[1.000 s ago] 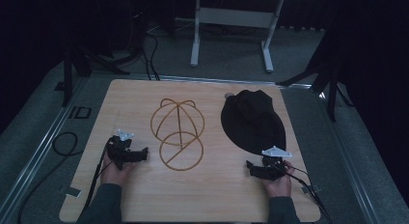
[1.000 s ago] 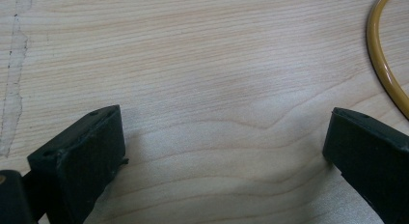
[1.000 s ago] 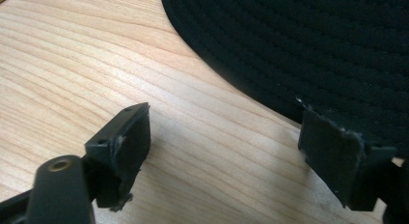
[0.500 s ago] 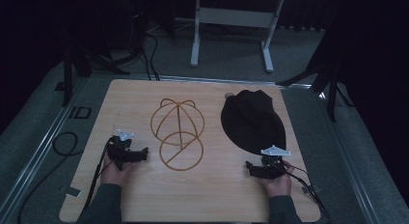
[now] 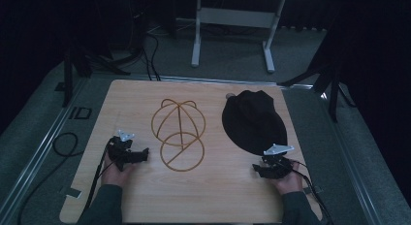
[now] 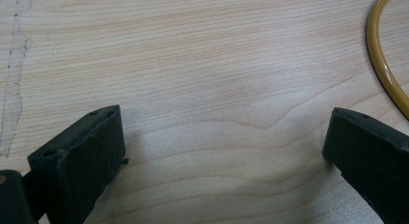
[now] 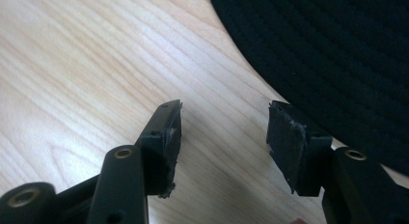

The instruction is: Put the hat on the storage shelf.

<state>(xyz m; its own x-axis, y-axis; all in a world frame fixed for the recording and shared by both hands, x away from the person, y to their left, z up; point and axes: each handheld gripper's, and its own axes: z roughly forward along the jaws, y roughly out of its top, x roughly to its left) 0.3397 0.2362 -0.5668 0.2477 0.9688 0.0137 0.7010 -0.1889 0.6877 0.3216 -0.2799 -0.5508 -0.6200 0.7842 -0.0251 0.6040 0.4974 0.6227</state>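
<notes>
Right gripper: jaws apart, nothing between them, low over bare wood; the black cap brim edge lies just beside the right-hand jaw. High view: cap rests flat on the table's right half, right gripper near its front edge. Left gripper: jaws wide apart, empty, beside the yellow cap outline at centre. Light wooden table. Around it grey carpet, dark cables, a white-legged stand behind; room dim.
</notes>
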